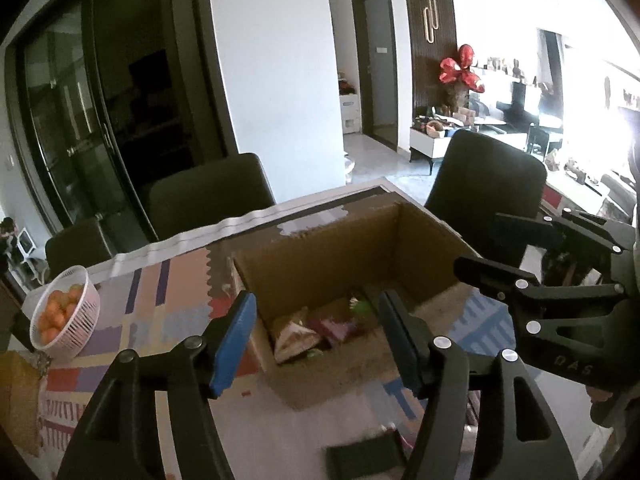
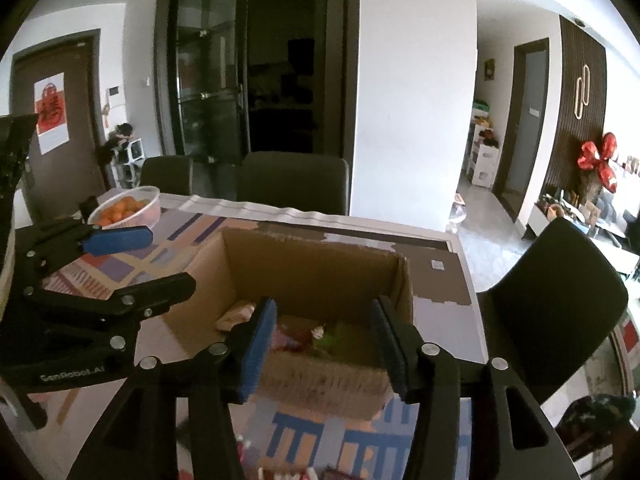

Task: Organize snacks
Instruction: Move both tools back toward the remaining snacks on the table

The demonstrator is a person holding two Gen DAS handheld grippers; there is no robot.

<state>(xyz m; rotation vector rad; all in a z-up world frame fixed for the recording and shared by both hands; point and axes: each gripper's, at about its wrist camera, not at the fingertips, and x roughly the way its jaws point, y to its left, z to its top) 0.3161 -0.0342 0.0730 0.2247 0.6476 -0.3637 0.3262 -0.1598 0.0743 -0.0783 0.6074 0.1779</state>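
Note:
An open cardboard box (image 1: 320,248) stands on the patterned table and also shows in the right wrist view (image 2: 312,268). Several snack packets (image 1: 308,330) lie on its bottom, and they also show in the right wrist view (image 2: 308,332). My left gripper (image 1: 316,340) is open and empty, held above the box's near edge. My right gripper (image 2: 324,344) is open and empty, also over the near edge. The right gripper appears in the left wrist view (image 1: 532,264), and the left gripper in the right wrist view (image 2: 132,260). More packets (image 2: 280,468) lie blurred on the table close below.
A white basket of oranges (image 1: 66,314) sits at the table's left. Dark chairs (image 1: 212,196) stand behind the table and one (image 2: 556,312) at its right end. A dark green item (image 1: 364,456) lies near the front.

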